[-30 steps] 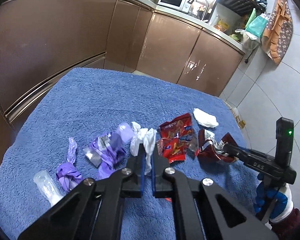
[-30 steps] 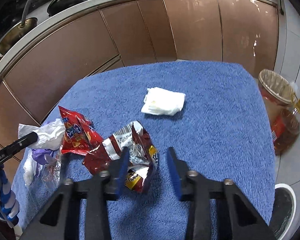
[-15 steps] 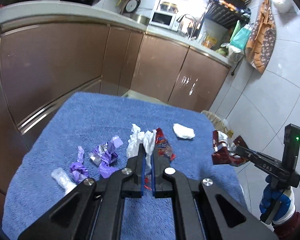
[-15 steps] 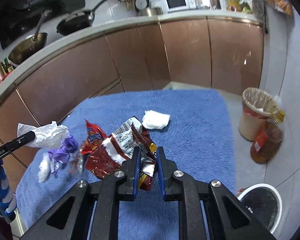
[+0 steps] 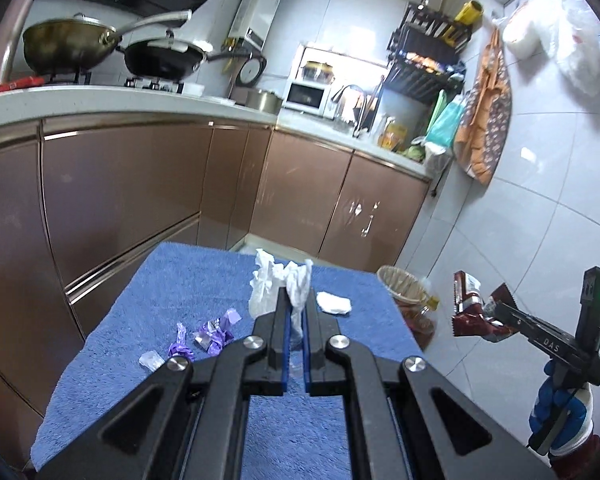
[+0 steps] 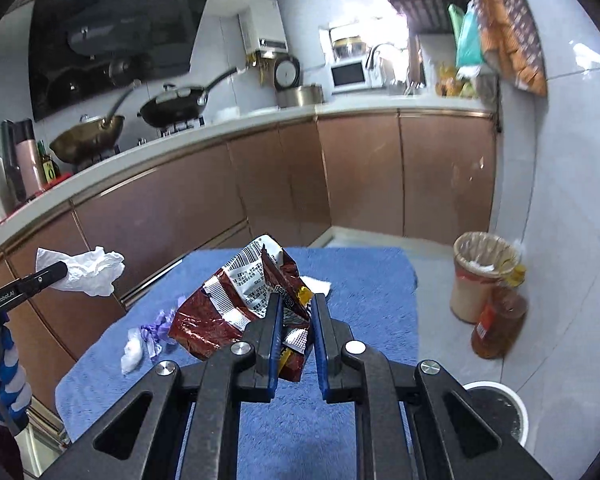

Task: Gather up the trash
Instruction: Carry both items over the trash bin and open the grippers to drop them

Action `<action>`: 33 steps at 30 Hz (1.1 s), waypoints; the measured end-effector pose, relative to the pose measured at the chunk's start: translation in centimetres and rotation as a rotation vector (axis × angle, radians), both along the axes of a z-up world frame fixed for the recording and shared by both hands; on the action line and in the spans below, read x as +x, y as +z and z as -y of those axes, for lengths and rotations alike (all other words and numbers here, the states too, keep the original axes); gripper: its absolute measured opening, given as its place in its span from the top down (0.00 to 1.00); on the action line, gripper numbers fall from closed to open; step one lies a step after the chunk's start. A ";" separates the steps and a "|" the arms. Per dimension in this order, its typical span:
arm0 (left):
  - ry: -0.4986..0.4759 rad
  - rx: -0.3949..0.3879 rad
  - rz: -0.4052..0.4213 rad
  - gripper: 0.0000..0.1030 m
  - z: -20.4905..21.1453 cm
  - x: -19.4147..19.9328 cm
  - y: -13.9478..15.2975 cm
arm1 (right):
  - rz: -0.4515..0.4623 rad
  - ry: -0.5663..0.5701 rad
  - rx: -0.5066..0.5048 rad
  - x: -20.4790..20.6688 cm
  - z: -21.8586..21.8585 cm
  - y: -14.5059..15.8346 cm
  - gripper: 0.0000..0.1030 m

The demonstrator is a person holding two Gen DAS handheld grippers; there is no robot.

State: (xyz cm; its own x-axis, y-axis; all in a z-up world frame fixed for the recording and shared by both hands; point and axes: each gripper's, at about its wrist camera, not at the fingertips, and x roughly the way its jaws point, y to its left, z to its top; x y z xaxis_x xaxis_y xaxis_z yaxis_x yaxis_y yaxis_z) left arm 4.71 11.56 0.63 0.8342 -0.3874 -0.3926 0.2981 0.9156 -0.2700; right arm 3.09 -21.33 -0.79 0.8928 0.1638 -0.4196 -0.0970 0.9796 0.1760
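both loads are off the desk (image 6: pixel 364 280) now, so what matters is where the lined waste bin (image 6: pixel 485 276) sits: on the floor off the desk's far right corner, beside an amber bottle (image 6: pixel 498 326). the right gripper (image 6: pixel 294 320) is the nearer one; its jaws are pinched onto the dark red snack wrapper (image 6: pixel 240 300), which fans out up and to the left of the jaws, and in the right wrist view the bin lies to the right and a little ahead of them. the left gripper (image 5: pixel 296 320) has its jaws squeezed fully together on a crumpled white tissue (image 5: pixel 280 284) standing up past the tips; for it the bin (image 5: pixel 400 284) is farther, across the desk to the right. purple wrappers (image 5: pixel 216 330), a clear scrap (image 5: pixel 152 360) and a folded white tissue (image 5: pixel 332 303) lie on the blue cloth, not yet collected.
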 end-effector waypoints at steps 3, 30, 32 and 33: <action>-0.011 -0.007 0.027 0.96 0.2 -1.3 1.0 | 0.031 -0.028 -0.004 -2.1 0.6 1.1 0.87; -0.452 0.115 -0.077 0.96 22.3 0.7 -2.5 | -0.086 -0.463 0.015 -9.7 14.6 -4.8 0.87; -0.514 0.147 -0.108 0.96 25.6 1.2 -4.0 | -0.119 -0.480 0.024 -9.1 15.7 -6.1 0.87; -0.538 0.160 -0.121 0.96 26.9 1.3 -4.8 | -0.134 -0.488 0.026 -8.9 16.0 -6.7 0.87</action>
State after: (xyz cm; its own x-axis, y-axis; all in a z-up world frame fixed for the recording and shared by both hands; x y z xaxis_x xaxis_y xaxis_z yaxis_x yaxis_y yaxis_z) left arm 6.02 -15.38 -4.14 0.4813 -0.6733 -0.5612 0.7092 0.6754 -0.2020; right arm -5.79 -37.33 -7.48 0.8063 -0.2472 -0.5373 0.3962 0.9002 0.1805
